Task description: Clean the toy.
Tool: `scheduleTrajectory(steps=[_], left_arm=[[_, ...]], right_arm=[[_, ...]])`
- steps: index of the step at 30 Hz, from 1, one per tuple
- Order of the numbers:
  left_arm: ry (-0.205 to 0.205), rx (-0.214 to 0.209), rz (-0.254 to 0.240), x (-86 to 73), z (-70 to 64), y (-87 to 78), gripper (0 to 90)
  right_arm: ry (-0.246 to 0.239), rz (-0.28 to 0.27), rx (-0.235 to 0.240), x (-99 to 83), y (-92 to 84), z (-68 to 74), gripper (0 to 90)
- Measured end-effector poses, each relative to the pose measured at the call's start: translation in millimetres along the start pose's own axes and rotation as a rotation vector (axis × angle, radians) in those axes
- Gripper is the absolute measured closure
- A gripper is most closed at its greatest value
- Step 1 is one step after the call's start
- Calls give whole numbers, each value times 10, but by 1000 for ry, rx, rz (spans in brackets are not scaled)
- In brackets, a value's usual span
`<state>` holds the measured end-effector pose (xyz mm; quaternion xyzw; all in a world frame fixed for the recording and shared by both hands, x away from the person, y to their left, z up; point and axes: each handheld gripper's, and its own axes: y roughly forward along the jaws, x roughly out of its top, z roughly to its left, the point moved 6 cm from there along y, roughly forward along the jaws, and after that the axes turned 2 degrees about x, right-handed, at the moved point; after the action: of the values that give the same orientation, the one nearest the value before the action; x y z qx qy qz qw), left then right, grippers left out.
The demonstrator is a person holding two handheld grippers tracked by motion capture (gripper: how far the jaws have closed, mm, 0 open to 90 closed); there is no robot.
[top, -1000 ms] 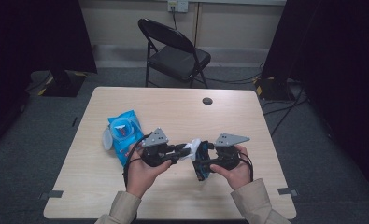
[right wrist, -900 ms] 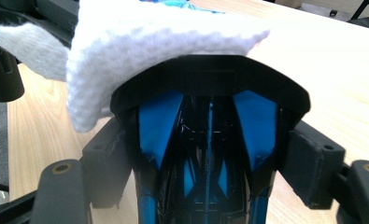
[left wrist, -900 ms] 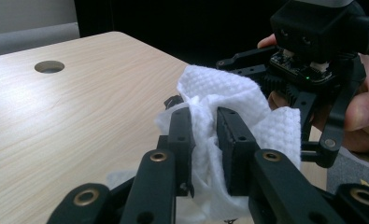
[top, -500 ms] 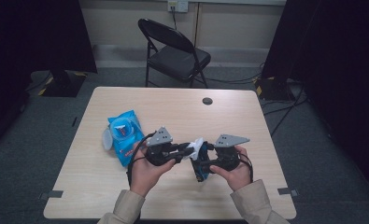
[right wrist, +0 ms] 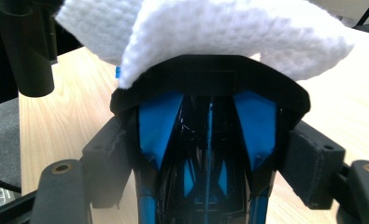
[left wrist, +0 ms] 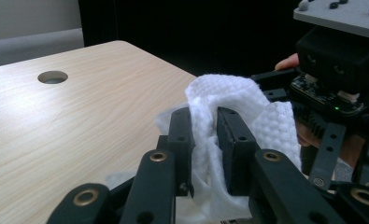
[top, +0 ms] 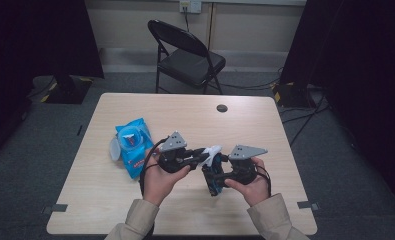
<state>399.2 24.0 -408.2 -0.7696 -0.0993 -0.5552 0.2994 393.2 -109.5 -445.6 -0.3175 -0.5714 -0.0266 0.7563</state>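
The pale wood-grain table spreads wide beneath me, with a small round cable hole near its far edge, and beyond that edge a black folding metal chair stands on the grey carpet. On the table's left part lies a blue plastic pack of wipes with a white lid, just beside my left hand. I hold both tools above the near middle of the table, tips turned toward each other. My right gripper has its two black jaws spread wide and pressed against the sides of a glossy black and blue plastic object with angular blue panels, held clamped between the pads; in the high view this object sits just left of my right hand, off the table. My left gripper has its jaws drawn nearly together, pinching a crumpled white textured wipe between them; folds of the cloth bulge above and around the pads. That wipe lies against the top end of the black and blue object, draped over its curved black edge, and in the high view it shows as a small white patch between the two grippers.
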Motion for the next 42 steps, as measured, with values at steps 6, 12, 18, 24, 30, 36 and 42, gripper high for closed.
scheduleTrajectory(steps=[6,12,18,24,30,36,42], left_arm=[[-7,9,5,10,37,59,764],[-15,13,6,23,57,114,764],[-16,16,13,34,67,161,764],[-21,20,15,34,81,218,765],[-15,29,27,25,99,253,764],[-34,41,29,7,134,283,763],[-48,56,28,7,186,234,763]], right_arm=[[4,-4,5,-9,-13,-4,259],[-4,-3,16,-12,-19,16,259],[0,-4,15,-14,-30,3,259],[-10,3,18,-27,-28,24,259],[-12,6,28,-30,-12,42,258],[-25,4,37,-23,-4,89,259],[-25,1,36,-20,-17,80,259]])
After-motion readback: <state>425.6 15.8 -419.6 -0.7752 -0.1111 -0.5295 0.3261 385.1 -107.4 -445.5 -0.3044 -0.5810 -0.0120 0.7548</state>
